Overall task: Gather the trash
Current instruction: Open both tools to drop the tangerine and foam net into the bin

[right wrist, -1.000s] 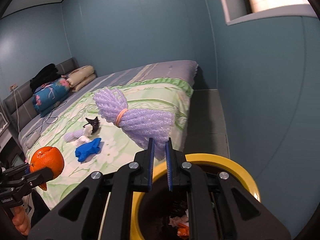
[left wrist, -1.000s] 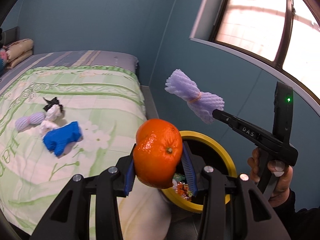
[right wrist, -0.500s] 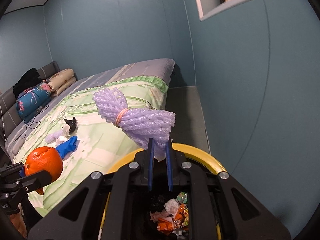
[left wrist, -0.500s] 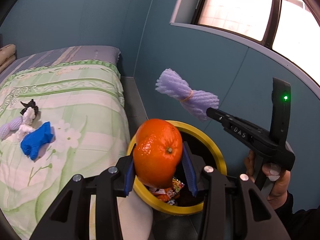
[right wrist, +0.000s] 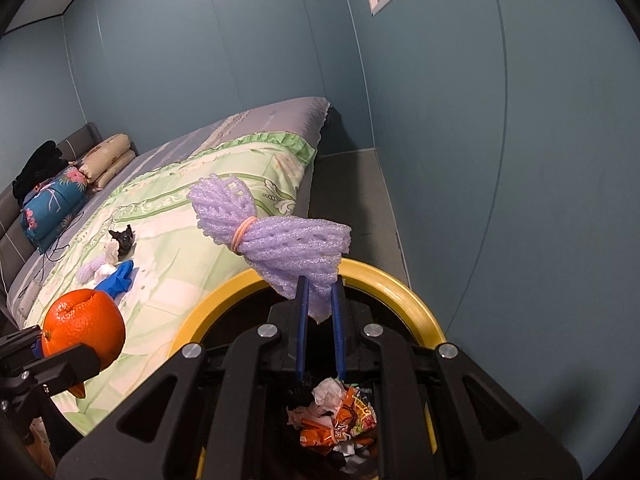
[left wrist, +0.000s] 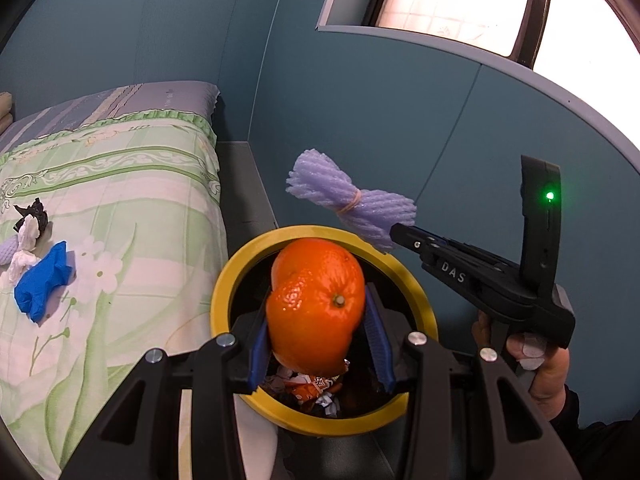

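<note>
My left gripper (left wrist: 318,312) is shut on an orange (left wrist: 316,304) and holds it over the yellow-rimmed bin (left wrist: 224,280), which has wrappers inside. The orange also shows in the right wrist view (right wrist: 82,326). My right gripper (right wrist: 320,294) is shut on a purple foam net (right wrist: 276,240) tied with a rubber band, above the bin's far rim (right wrist: 396,292). The net also shows in the left wrist view (left wrist: 352,208). A blue glove (left wrist: 42,280), white paper, a black scrap and another purple net lie on the bed.
The bed with a green floral cover (left wrist: 120,200) is left of the bin. A blue wall (left wrist: 380,100) and a window stand behind. Pillows and dark clothes (right wrist: 60,184) lie at the bed's head. A narrow strip of floor (right wrist: 352,200) runs between bed and wall.
Both grippers have moved in over the bin. The orange now hangs above the bin's opening, and the purple net sits over its far rim. Both grips are unchanged.
</note>
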Motion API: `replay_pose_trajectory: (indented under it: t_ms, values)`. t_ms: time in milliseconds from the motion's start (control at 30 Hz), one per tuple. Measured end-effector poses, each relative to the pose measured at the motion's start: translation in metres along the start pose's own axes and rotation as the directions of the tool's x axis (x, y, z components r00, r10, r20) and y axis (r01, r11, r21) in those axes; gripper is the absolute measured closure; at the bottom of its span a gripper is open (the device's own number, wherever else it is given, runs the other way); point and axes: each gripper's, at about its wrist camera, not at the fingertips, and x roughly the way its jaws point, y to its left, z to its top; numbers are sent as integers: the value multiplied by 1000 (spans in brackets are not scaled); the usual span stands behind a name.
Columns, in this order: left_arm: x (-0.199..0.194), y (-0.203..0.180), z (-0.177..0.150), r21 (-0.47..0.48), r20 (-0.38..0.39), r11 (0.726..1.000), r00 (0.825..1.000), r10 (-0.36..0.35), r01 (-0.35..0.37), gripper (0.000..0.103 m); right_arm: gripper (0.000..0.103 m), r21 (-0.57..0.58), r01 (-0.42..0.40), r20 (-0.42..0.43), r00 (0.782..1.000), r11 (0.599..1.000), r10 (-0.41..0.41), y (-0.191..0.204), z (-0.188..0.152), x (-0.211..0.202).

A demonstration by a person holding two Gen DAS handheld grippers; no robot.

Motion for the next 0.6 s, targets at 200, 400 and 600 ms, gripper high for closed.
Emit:
replay_pose_trajectory:
  t_ms: [200, 400, 600]
  values:
    - [12, 0, -4, -10, -29, 1000, 1000, -7, 6, 64, 93, 12, 14, -37, 999, 1000, -13, -3, -5, 11]
    - [30, 0, -12, -15, -81, 1000, 997, -13, 11, 63, 93, 40, 25, -89, 996, 999, -21, -9, -9, 25]
    - [40, 5, -17, -42, -115, 999, 993, -32, 27, 63, 92, 43, 23, -112, 994, 999, -18, -10, -14, 30]
